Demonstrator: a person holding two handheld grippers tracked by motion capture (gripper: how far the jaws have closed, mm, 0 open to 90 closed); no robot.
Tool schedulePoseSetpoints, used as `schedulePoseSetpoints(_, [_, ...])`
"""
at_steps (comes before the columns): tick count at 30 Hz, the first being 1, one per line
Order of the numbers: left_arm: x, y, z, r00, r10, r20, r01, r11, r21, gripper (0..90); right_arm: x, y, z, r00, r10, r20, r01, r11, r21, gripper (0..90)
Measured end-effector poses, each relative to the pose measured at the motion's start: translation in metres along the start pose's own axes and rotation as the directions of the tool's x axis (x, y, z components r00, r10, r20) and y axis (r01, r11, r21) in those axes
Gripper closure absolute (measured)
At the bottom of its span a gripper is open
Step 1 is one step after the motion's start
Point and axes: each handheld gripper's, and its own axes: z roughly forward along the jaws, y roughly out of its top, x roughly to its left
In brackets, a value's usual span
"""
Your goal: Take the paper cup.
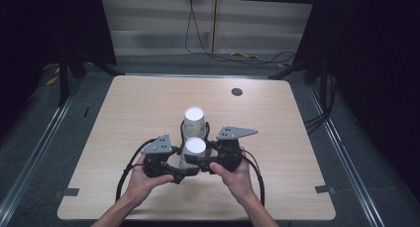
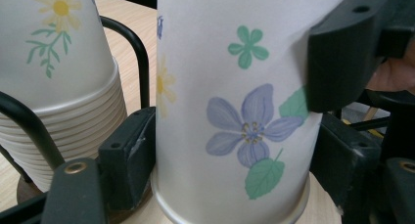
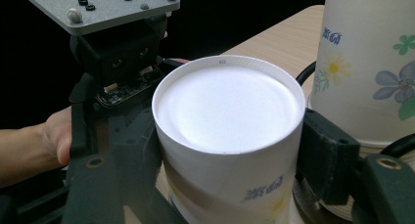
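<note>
On the table point(image 1: 277, 118), the near cup point(image 1: 194, 148) stands upside down, base up, directly between the two grippers. The left gripper point(image 1: 171, 173) meets it from the left. In the left gripper view one pad point(image 2: 128, 160) lies against the cup point(image 2: 235, 111) low on its wall; the opposite jaw sits close at the other side, contact not clear, so whether it pinches cannot be told. The right gripper point(image 1: 203, 163) comes in from the right. In the right gripper view its jaws straddle the cup point(image 3: 227, 136). The left pad point(image 3: 139, 155) lies at the wall; the right pad point(image 3: 320, 150) stands just beside it, contact uncertain. A stack of cups point(image 1: 193, 120), also inverted, stands just behind the near cup.
</note>
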Motion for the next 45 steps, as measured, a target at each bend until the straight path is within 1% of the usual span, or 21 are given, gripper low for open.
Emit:
schedulePoseSetpoints(2, [0.000, 0.000, -0.001, 1.0000, 0.005, 0.000, -0.005, 1.0000, 0.000, 25.6, 0.001, 0.000, 0.000, 1.0000, -0.004, -0.001, 0.004, 1.000, -0.004, 31.6])
schedulePoseSetpoints(5, [0.000, 0.000, -0.001, 1.0000, 0.006, -0.002, -0.006, 0.9998, 0.017, 25.7, 0.000, 0.000, 0.001, 0.9999, 0.000, -0.013, 0.000, 1.000, -0.008, 29.0])
schedulePoseSetpoints(7, [0.000, -0.001, 0.000, 1.0000, 0.004, 0.003, -0.004, 0.9998, 0.022, 25.7, 0.000, 0.001, 0.001, 0.9999, 0.004, -0.011, -0.004, 1.000, -0.005, 28.3])
schedulePoseSetpoints(9, [0.000, -0.001, 0.001, 0.9999, 0.000, 0.013, -0.001, 0.9995, 0.031, 25.7, 0.000, 0.001, 0.000, 0.9998, 0.003, -0.020, -0.003, 1.000, 0.000, 27.4])
schedulePoseSetpoints(10, [0.000, -0.001, 0.001, 0.9998, 0.000, 0.019, -0.001, 0.9993, 0.037, 25.7, -0.001, 0.001, 0.000, 0.9999, 0.003, -0.017, -0.003, 1.000, 0.000, 26.5])
schedulePoseSetpoints(13, [-0.001, -0.001, 0.001, 0.9998, 0.006, 0.017, -0.007, 0.9991, 0.041, 25.7, -0.002, 0.001, -0.001, 0.9999, 0.009, -0.009, -0.009, 1.000, -0.004, 24.5])
schedulePoseSetpoints(18, [0.001, -0.002, 0.000, 0.9999, -0.005, 0.009, 0.005, 0.9986, 0.052, 25.7, -0.003, 0.002, -0.004, 0.9999, 0.009, -0.008, -0.009, 1.000, -0.013, 22.3])
schedulePoseSetpoints(22, [0.004, -0.003, -0.002, 0.9998, -0.018, 0.005, 0.018, 0.9978, 0.063, 25.7, -0.004, 0.002, -0.006, 1.0000, 0.008, -0.004, -0.008, 1.000, -0.008, 20.7])
schedulePoseSetpoints(23, [0.004, -0.004, -0.002, 0.9997, -0.022, 0.006, 0.022, 0.9980, 0.060, 25.7, -0.005, 0.002, -0.007, 1.0000, 0.008, -0.004, -0.008, 1.000, -0.007, 20.1])
schedulePoseSetpoints(30, [0.006, -0.004, -0.006, 0.9995, -0.032, 0.002, 0.032, 0.9968, 0.073, 25.7, -0.006, 0.003, -0.010, 0.9999, 0.015, -0.008, -0.015, 1.000, -0.004, 19.2])
schedulePoseSetpoints(31, [0.006, -0.004, -0.007, 0.9994, -0.033, 0.001, 0.033, 0.9960, 0.083, 25.7, -0.007, 0.002, -0.012, 0.9998, 0.016, -0.007, -0.016, 1.000, -0.004, 18.8])
schedulePoseSetpoints(32, [0.006, -0.004, -0.007, 0.9992, -0.041, 0.000, 0.041, 0.9954, 0.086, 25.7, -0.007, 0.002, -0.013, 0.9998, 0.017, -0.008, -0.017, 1.000, -0.004, 18.4])
schedulePoseSetpoints(34, [0.007, -0.004, -0.008, 0.9992, -0.041, 0.000, 0.041, 0.9951, 0.090, 25.8, -0.008, 0.002, -0.014, 0.9998, 0.017, -0.005, -0.017, 1.000, -0.003, 18.2])
schedulePoseSetpoints(36, [0.007, -0.005, -0.007, 0.9987, -0.049, 0.016, 0.047, 0.9930, 0.108, 25.7, -0.009, 0.003, -0.016, 0.9998, 0.019, -0.007, -0.019, 1.000, -0.005, 18.2])
schedulePoseSetpoints(37, [0.006, -0.005, -0.007, 0.9989, -0.044, 0.016, 0.041, 0.9923, 0.116, 25.7, -0.009, 0.003, -0.017, 0.9998, 0.020, -0.004, -0.020, 1.000, -0.004, 18.1])
schedulePoseSetpoints(39, [0.006, -0.004, -0.007, 0.9992, -0.039, 0.010, 0.037, 0.9901, 0.135, 25.8, -0.010, 0.002, -0.018, 0.9998, 0.016, -0.009, -0.016, 1.000, 0.008, 18.0])
schedulePoseSetpoints(42, [0.007, -0.004, -0.008, 0.9990, -0.043, 0.009, 0.041, 0.9885, 0.146, 25.9, -0.010, 0.002, -0.018, 0.9998, 0.013, -0.014, -0.013, 1.000, 0.018, 18.3])
schedulePoseSetpoints(43, [0.008, -0.004, -0.008, 0.9989, -0.046, 0.005, 0.045, 0.9875, 0.151, 26.0, -0.010, 0.002, -0.019, 0.9999, 0.002, -0.015, -0.002, 1.000, 0.031, 18.4])
schedulePoseSetpoints(45, [0.009, -0.004, -0.010, 0.9987, -0.051, 0.001, 0.051, 0.9868, 0.154, 26.0, -0.011, 0.001, -0.020, 0.9999, 0.003, -0.012, -0.002, 0.999, 0.044, 18.3])
